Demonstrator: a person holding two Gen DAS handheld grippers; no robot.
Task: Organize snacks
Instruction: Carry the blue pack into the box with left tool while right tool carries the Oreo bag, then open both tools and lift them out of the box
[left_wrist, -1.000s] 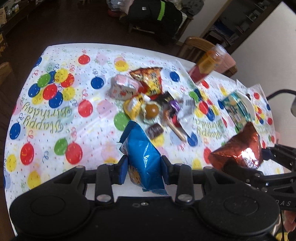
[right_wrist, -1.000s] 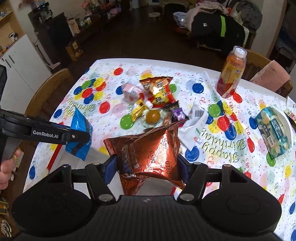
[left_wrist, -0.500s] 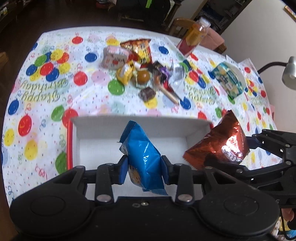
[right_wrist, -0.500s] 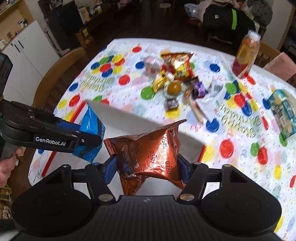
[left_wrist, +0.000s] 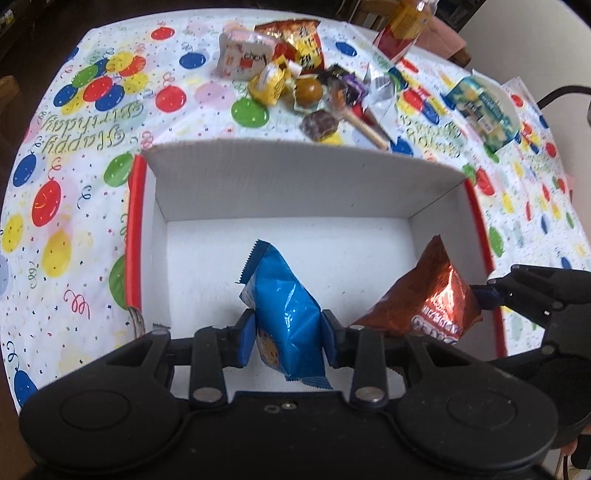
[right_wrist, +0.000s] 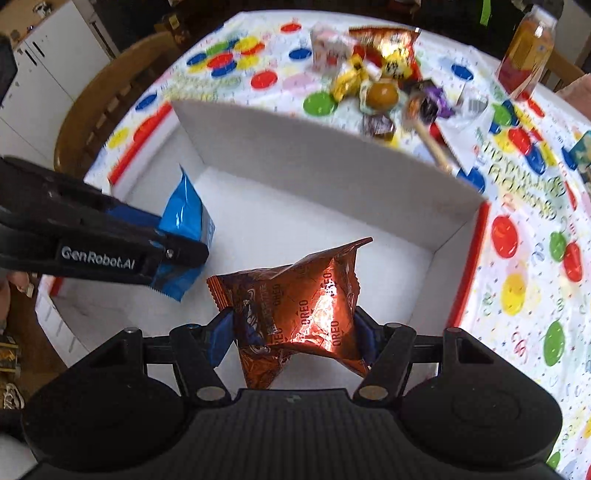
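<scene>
Both wrist views look down (closely) into 1 shared box (left_wrist: 303, 184).

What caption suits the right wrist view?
Right gripper holds copper Oreo bag above white box.

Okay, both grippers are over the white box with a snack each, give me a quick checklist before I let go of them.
1. Left gripper shut on the blue packet: ok.
2. Right gripper shut on the copper Oreo bag: ok.
3. Both snacks over the open white box, inside its walls: ok in both wrist views.
4. Box floor under them free of other items: ok where visible; the near part is hidden by the grippers.
5. The two grippers apart from each other: ok, a gap shows between the packets.
6. How high the snacks hang above the floor: cannot tell.
</scene>
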